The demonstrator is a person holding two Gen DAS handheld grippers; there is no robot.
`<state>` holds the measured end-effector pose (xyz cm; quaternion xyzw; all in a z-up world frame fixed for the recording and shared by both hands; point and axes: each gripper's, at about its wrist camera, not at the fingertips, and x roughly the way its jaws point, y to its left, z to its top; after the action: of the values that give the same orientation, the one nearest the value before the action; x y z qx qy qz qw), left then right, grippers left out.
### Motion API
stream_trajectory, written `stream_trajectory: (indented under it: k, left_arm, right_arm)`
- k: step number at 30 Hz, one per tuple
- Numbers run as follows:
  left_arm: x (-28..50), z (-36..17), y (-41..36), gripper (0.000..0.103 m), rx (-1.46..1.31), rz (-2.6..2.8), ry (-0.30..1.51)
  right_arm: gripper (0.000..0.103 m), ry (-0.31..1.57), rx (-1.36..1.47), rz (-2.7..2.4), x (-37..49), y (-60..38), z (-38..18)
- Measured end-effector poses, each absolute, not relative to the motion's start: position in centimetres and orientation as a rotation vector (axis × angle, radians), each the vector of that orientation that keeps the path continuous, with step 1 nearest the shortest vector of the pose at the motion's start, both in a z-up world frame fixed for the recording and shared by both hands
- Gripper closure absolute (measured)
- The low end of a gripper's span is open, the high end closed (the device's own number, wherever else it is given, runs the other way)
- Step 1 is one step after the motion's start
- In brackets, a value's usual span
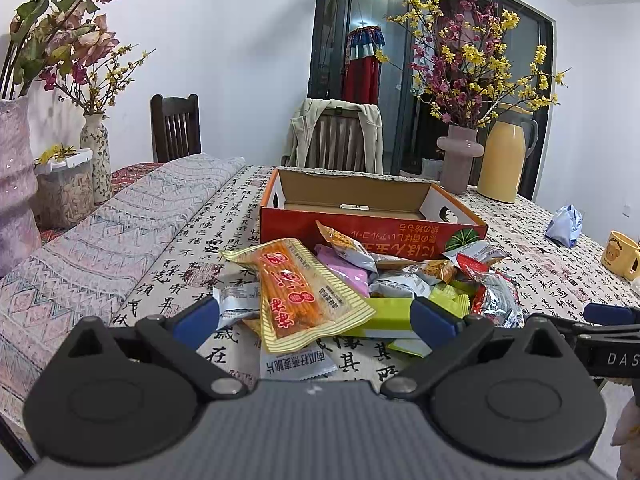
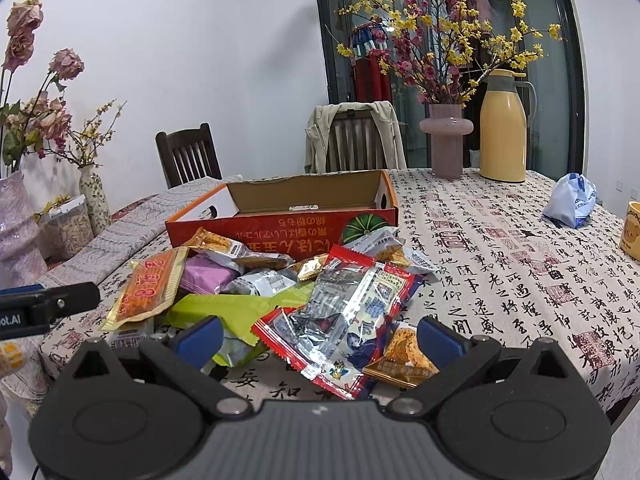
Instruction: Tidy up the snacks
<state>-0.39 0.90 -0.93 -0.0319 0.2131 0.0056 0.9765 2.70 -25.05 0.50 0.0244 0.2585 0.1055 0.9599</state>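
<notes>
A pile of snack packets lies on the table in front of an open orange cardboard box [image 1: 360, 232] [image 2: 280, 230], which looks empty inside. My left gripper [image 1: 316, 318] stands open above the near edge of the pile, its blue fingers on either side of a long gold-edged orange packet [image 1: 296, 296] [image 2: 150, 290]. My right gripper [image 2: 320, 338] is open too, straddling a red-edged clear packet [image 2: 340, 316] [image 1: 496, 292]. A green packet [image 2: 236, 312] [image 1: 392, 312], a pink packet [image 2: 206, 276] and several silver ones lie between. Neither gripper holds anything.
A pink vase with yellow and red blossoms [image 1: 460, 160] [image 2: 446, 140] and a yellow thermos jug [image 1: 504, 156] [image 2: 504, 128] stand behind the box. A blue bag [image 2: 570, 200] and a yellow mug [image 1: 622, 254] sit at the right. Vases, a jar [image 1: 66, 192] and a folded cloth [image 1: 120, 232] occupy the left.
</notes>
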Motion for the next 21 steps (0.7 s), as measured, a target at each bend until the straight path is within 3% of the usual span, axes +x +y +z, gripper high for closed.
stream_trajectory:
  k: [21]
  left_arm:
    - [0.2,-1.1,0.9,0.0,-0.071,0.018,0.45]
  right_arm:
    - [0.002,0.515,0.043,0.156,3.1,-26.5,-0.1]
